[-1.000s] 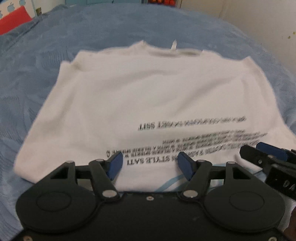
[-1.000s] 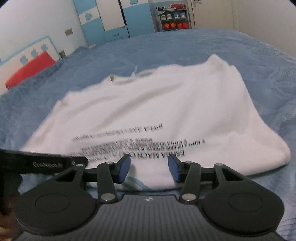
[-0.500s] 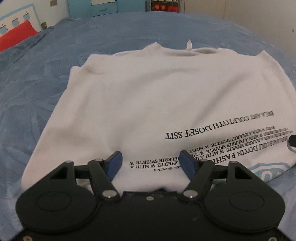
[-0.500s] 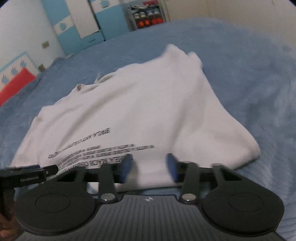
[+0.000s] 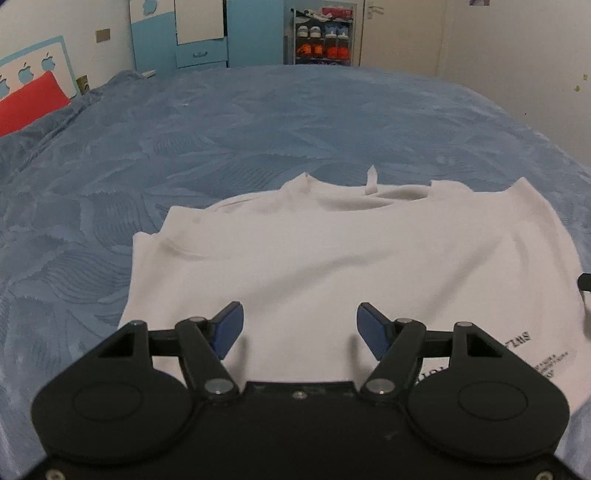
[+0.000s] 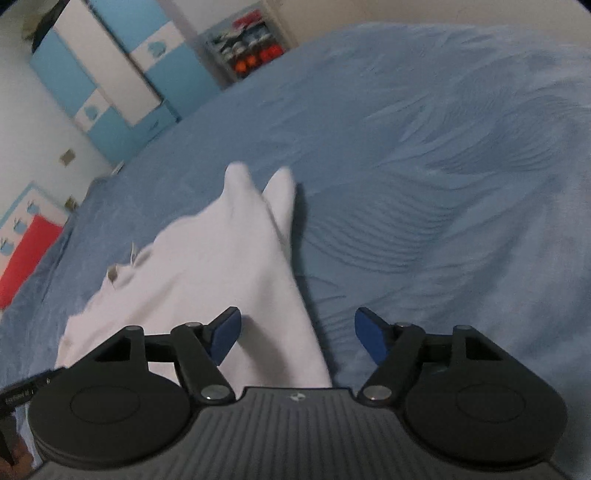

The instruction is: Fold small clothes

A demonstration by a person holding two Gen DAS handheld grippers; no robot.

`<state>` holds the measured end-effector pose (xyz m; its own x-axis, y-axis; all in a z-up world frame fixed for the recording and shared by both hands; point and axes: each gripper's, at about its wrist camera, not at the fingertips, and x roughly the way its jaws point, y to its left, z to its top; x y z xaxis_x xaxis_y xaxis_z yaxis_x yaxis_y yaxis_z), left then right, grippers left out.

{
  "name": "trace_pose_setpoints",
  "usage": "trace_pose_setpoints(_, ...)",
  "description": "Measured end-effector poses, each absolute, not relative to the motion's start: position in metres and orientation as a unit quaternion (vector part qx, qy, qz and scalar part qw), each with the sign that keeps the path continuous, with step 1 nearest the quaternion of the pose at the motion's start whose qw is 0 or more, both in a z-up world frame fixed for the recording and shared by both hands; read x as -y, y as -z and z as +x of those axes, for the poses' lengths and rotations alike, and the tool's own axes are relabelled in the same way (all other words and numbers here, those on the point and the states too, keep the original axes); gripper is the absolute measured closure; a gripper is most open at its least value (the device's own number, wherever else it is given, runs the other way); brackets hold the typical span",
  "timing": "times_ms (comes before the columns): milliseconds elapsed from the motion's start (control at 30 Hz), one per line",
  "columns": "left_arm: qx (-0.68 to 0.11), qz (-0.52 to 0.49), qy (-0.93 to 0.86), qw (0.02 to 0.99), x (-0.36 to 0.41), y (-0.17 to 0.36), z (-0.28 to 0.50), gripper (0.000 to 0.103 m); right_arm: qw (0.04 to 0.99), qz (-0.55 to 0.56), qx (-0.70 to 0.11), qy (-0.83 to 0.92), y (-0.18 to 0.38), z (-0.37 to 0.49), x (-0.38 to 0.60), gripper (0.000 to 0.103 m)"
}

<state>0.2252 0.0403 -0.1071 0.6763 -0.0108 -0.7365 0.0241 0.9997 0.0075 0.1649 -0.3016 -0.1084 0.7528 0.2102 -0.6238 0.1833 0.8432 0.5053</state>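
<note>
A white T-shirt [image 5: 332, 258] with black printed text lies flat on the blue bedspread [image 5: 258, 122], collar at the far end. My left gripper [image 5: 299, 328] is open and empty, just above the shirt's near left part. In the right wrist view the shirt [image 6: 207, 273] fills the left half, its right edge and sleeve tips pointing away. My right gripper [image 6: 297, 334] is open and empty, straddling the shirt's right edge, left finger over cloth, right finger over bedspread [image 6: 443, 184].
A red pillow [image 5: 29, 99] lies at the bed's far left. Blue and white cabinets [image 5: 207, 33] and a shoe rack [image 5: 319, 37] stand behind the bed. A wall [image 5: 517, 55] is on the right.
Both grippers have moved apart and tilted up: the left toward the shirt's left part, the right to its right edge. Both jaws have opened wider.
</note>
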Motion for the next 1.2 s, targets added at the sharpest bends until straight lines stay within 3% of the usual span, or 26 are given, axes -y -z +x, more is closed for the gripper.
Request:
trace_pose_setpoints(233, -0.433, 0.013, -0.001, 0.902, -0.042, 0.143, 0.242, 0.031, 0.905, 0.232, -0.355, -0.029, 0.116, 0.189, 0.27, 0.017)
trace_pose_setpoints(300, -0.432, 0.013, -0.007, 0.902, -0.041, 0.152, 0.246, 0.03, 0.909, 0.229, -0.348, -0.028, 0.125, 0.197, 0.265, 0.006)
trace_pose_setpoints(333, -0.429, 0.015, -0.011, 0.903, -0.039, 0.154, 0.246, 0.03, 0.91, 0.229, -0.345, -0.03, 0.126, 0.198, 0.264, 0.007)
trace_pose_setpoints(400, -0.429, 0.022, -0.015, 0.903, -0.036, 0.152, 0.247, 0.03, 0.918, 0.214, -0.334, -0.026, 0.119, 0.193, 0.262, 0.051)
trace_pose_setpoints(433, -0.431, 0.025, -0.016, 0.902, -0.036, 0.151, 0.248, 0.03, 0.921, 0.214, -0.325, -0.031, 0.112, 0.187, 0.262, 0.082)
trace_pose_setpoints(633, -0.429, 0.039, -0.02, 0.902, -0.048, 0.13, 0.25, 0.032, 0.933, 0.231, -0.267, -0.065, 0.057, 0.158, 0.252, 0.083)
trace_pose_setpoints(900, -0.398, 0.048, -0.05, 0.915, -0.112, 0.078, 0.245, 0.032, 0.944, 0.19, -0.231, -0.136, -0.008, 0.156, 0.147, 0.083)
trace_pose_setpoints(1067, -0.413, 0.043, -0.068, 0.907, -0.161, 0.069, 0.241, 0.032, 0.939, 0.206, -0.24, -0.137, -0.018, 0.173, 0.073, 0.083)
trace_pose_setpoints(1200, -0.423, 0.046, -0.078, 0.902, -0.188, 0.074, 0.233, 0.032, 0.932, 0.217, -0.264, -0.122, 0.004, 0.185, 0.021, 0.083)
